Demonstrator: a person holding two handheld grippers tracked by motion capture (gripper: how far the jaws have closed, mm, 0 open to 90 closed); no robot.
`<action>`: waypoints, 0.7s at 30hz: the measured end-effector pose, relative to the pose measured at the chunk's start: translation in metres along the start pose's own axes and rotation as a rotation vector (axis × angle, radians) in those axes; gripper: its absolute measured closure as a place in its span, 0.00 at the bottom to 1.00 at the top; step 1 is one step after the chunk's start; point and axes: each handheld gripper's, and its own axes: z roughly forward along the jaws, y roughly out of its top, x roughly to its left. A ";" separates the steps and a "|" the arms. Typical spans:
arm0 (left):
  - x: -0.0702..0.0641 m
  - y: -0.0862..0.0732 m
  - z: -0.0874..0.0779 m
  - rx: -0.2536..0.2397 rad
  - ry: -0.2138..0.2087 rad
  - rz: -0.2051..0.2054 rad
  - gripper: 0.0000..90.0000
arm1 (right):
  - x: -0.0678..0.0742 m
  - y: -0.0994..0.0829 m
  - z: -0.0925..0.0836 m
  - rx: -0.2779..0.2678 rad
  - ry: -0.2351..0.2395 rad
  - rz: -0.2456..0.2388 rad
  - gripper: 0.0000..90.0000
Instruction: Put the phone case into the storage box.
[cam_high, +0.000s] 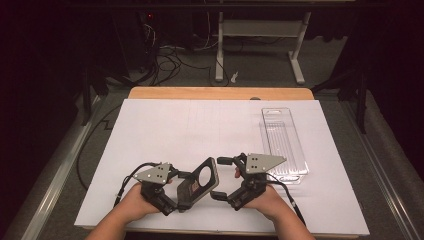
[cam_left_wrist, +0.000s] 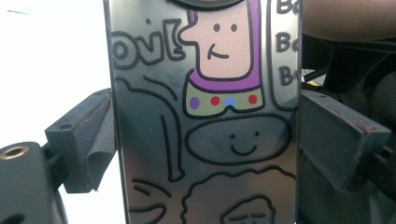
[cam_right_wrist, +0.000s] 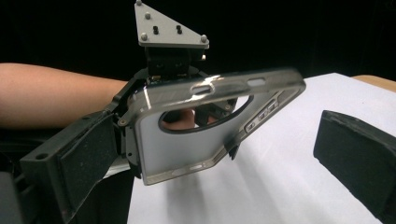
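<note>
A smoky see-through phone case (cam_high: 202, 179) with cartoon drawings (cam_left_wrist: 205, 93) and a large round camera cut-out (cam_right_wrist: 205, 114) hangs tilted just above the white sheet near the table's front. My left gripper (cam_high: 186, 191) is shut on it, and its pads (cam_left_wrist: 100, 135) press on the two long edges. My right gripper (cam_high: 222, 177) stands open just to the right of the case. Its wide-set jaws (cam_right_wrist: 217, 135) flank the case's far end without touching it.
A long clear plastic packaging tray (cam_high: 285, 145) lies on the right side of the white sheet (cam_high: 200, 125), just behind my right hand. The sheet covers a wooden table (cam_high: 220, 93). Beyond it are cables and a desk frame on the floor.
</note>
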 end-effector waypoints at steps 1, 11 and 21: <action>0.000 0.000 0.000 -0.002 -0.003 -0.001 0.14 | 0.000 0.000 0.000 -0.003 0.001 0.000 0.00; -0.002 -0.001 0.000 0.011 -0.025 -0.012 0.14 | 0.000 0.002 0.002 -0.030 0.023 -0.001 0.00; -0.002 -0.002 0.002 0.026 -0.041 -0.020 0.14 | 0.000 0.003 0.005 -0.045 0.047 -0.006 0.03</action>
